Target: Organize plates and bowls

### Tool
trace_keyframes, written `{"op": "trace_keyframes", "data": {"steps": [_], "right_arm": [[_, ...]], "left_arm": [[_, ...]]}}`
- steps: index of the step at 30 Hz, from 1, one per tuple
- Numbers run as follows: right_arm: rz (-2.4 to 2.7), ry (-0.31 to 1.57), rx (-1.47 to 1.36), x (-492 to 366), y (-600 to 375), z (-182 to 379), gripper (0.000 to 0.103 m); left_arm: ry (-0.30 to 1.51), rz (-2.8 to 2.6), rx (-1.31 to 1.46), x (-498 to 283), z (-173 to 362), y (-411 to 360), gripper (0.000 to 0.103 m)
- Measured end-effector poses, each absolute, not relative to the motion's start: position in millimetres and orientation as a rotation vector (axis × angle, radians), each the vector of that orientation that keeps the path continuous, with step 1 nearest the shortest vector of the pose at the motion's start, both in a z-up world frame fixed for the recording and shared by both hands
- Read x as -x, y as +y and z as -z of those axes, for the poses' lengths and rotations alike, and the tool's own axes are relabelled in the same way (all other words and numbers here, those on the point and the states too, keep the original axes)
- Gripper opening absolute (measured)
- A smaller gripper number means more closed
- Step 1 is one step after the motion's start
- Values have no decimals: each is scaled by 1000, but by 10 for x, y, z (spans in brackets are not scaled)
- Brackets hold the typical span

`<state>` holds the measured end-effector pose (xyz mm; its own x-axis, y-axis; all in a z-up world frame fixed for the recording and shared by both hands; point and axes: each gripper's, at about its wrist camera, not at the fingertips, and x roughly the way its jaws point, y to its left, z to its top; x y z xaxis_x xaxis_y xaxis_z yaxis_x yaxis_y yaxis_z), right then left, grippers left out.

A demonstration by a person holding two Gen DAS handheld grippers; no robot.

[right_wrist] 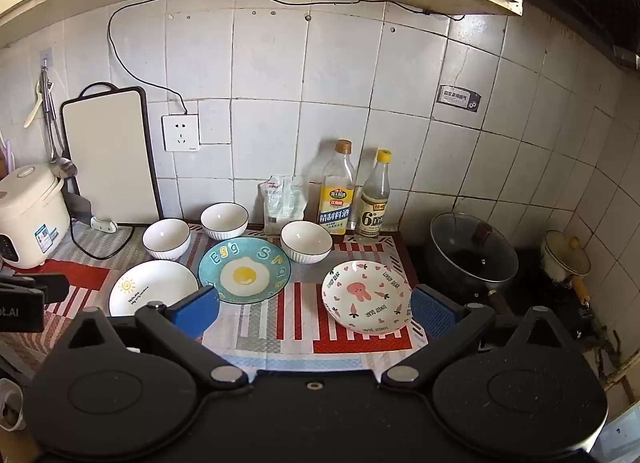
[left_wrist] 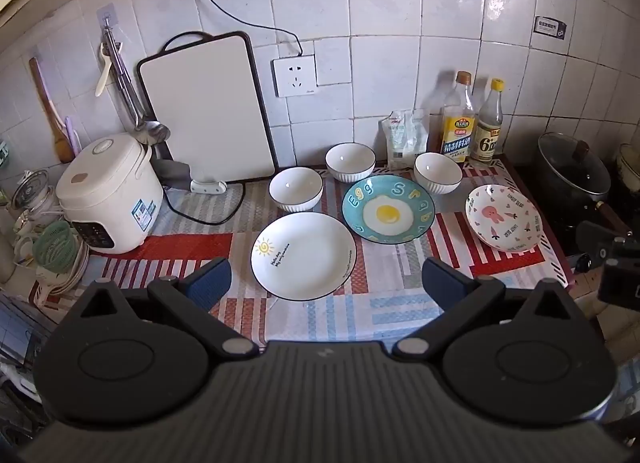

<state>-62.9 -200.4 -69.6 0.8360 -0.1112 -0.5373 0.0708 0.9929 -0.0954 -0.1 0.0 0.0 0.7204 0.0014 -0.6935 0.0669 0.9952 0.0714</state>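
Observation:
Three plates lie on the patterned counter mat: a white sun plate, a blue egg plate and a pink rabbit plate. Three white ribbed bowls stand behind them: left, middle, right. My left gripper is open and empty, above the counter's front, near the sun plate. My right gripper is open and empty, in front of the rabbit plate.
A rice cooker and a cutting board stand at the left. Two bottles and a bag stand against the tiled wall. A lidded pot and a small enamel pot sit on the stove at the right.

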Motion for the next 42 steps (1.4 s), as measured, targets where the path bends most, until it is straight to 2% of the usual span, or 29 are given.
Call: {"op": "trace_keyframes", "data": {"steps": [21, 42], "right_arm": [[74, 578, 34, 495, -1896, 885, 103], [47, 656, -9, 445, -1943, 1168, 103]], "left_arm": [[618, 70, -103, 56, 171, 73, 103], [722, 102, -66, -77, 406, 85, 103]]}}
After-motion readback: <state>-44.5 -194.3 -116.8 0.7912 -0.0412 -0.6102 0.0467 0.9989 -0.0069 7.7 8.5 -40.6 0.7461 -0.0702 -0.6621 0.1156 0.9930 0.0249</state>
